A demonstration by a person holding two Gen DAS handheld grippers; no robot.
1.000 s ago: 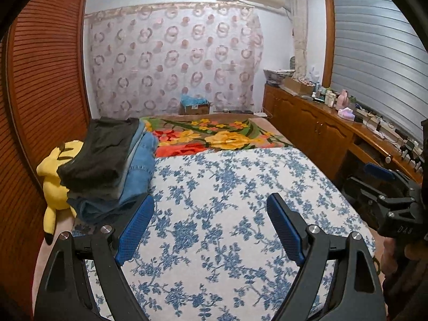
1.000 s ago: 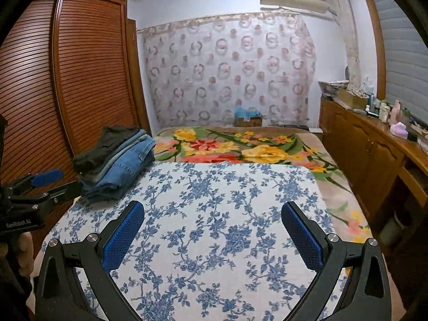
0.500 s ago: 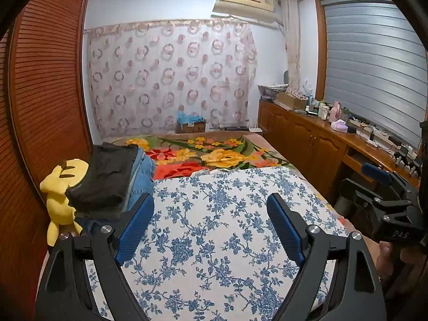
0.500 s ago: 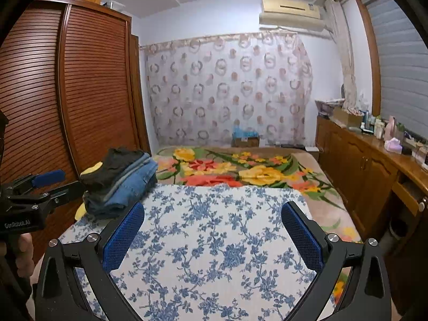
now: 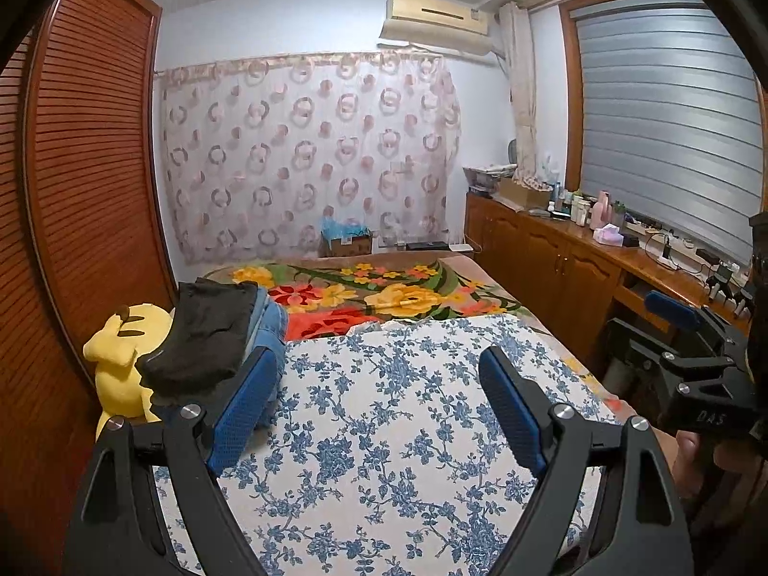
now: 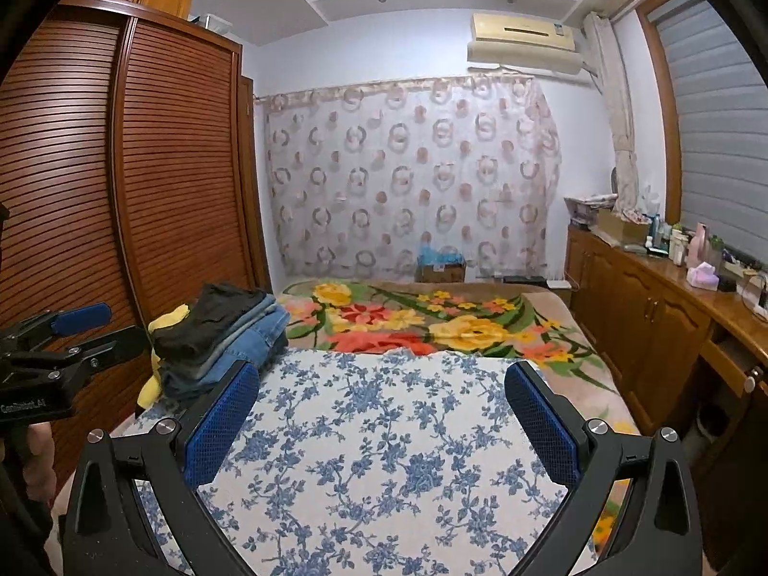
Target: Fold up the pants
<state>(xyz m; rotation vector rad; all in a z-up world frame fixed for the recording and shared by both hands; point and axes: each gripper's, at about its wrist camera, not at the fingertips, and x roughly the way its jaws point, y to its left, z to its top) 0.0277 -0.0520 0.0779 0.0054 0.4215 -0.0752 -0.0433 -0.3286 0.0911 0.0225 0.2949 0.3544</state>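
Note:
A stack of folded pants (image 5: pixel 206 341) (image 6: pixel 225 336), dark pair on top and blue jeans beneath, rests at the left edge of the bed. My left gripper (image 5: pixel 379 384) hovers open above the blue-flowered sheet (image 5: pixel 384 432), with nothing between its blue pads, just right of the stack. My right gripper (image 6: pixel 384 408) is also open and empty over the same sheet (image 6: pixel 374 456). Each gripper shows at the edge of the other's view: the right gripper (image 5: pixel 681 336) and the left gripper (image 6: pixel 72 331).
A yellow plush toy (image 5: pixel 120 350) lies against the slatted wardrobe (image 5: pixel 86 192) left of the stack. A flowered blanket (image 5: pixel 384 293) covers the far bed. Wooden cabinets (image 5: pixel 566 264) with bottles line the right wall; a cardboard box (image 5: pixel 348 242) sits by the curtain.
Both views have tilted upward, showing more ceiling and less of the sheet. The left gripper has risen. Both pairs of jaws stay as wide as before.

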